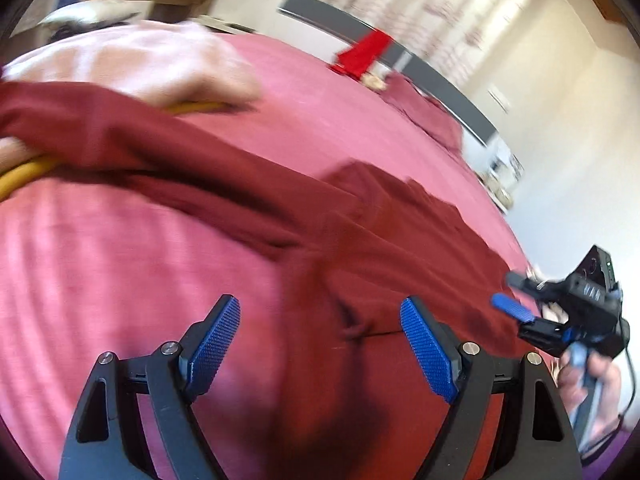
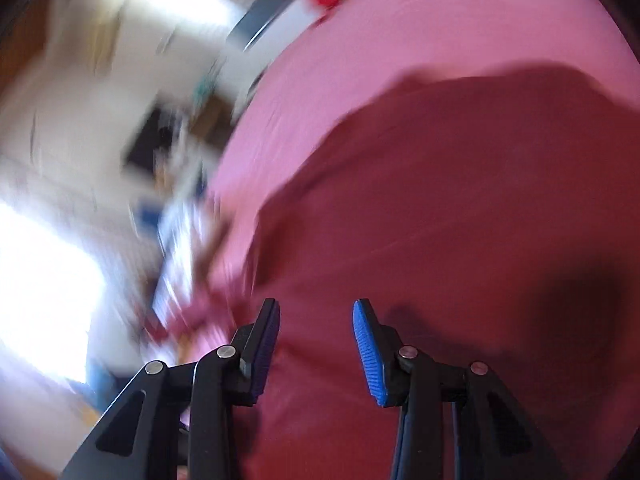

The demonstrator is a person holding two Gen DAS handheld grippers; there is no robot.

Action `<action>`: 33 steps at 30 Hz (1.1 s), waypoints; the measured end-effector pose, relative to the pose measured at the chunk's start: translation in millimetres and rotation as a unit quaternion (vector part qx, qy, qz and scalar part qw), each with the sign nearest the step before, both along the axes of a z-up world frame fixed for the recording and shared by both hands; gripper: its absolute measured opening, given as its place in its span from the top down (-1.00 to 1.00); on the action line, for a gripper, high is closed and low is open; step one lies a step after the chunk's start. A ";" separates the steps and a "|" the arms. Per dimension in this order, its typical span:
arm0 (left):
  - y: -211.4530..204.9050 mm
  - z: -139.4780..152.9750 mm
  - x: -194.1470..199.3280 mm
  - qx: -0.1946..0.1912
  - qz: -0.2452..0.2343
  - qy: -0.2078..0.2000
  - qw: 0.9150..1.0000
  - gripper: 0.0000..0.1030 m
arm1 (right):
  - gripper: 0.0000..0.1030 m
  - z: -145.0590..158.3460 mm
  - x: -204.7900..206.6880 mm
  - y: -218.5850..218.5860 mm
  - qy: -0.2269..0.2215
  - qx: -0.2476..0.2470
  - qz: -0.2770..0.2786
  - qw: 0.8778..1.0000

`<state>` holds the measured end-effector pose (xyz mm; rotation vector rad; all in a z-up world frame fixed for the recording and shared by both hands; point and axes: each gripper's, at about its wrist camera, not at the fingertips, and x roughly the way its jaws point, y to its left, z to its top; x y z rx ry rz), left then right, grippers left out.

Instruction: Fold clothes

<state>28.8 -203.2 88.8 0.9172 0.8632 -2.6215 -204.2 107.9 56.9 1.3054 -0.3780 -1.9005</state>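
A dark red garment (image 1: 360, 224) lies crumpled across the pink bed sheet (image 1: 120, 272), one long part stretching to the far left. My left gripper (image 1: 320, 320) hovers open just above the garment's near edge, nothing between its blue pads. My right gripper (image 1: 520, 312) shows at the right edge of the left wrist view, held by a hand, at the garment's right side. In the blurred right wrist view the right gripper (image 2: 316, 320) is open over the same dark red garment (image 2: 460, 220), with nothing held.
A pale pink cloth (image 1: 132, 60) and a yellow piece (image 1: 24, 176) lie at the far left of the bed. A bright red item (image 1: 364, 52) and another dark red cloth (image 1: 424, 108) sit near the far edge by a grey rail (image 1: 440, 76). Room clutter lies beyond the bed.
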 end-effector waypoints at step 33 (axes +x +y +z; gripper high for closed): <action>-186.6 -31.1 49.5 0.285 0.302 0.109 0.903 -0.57 | 0.24 -73.1 86.7 -92.7 -0.115 -0.001 0.038 0.993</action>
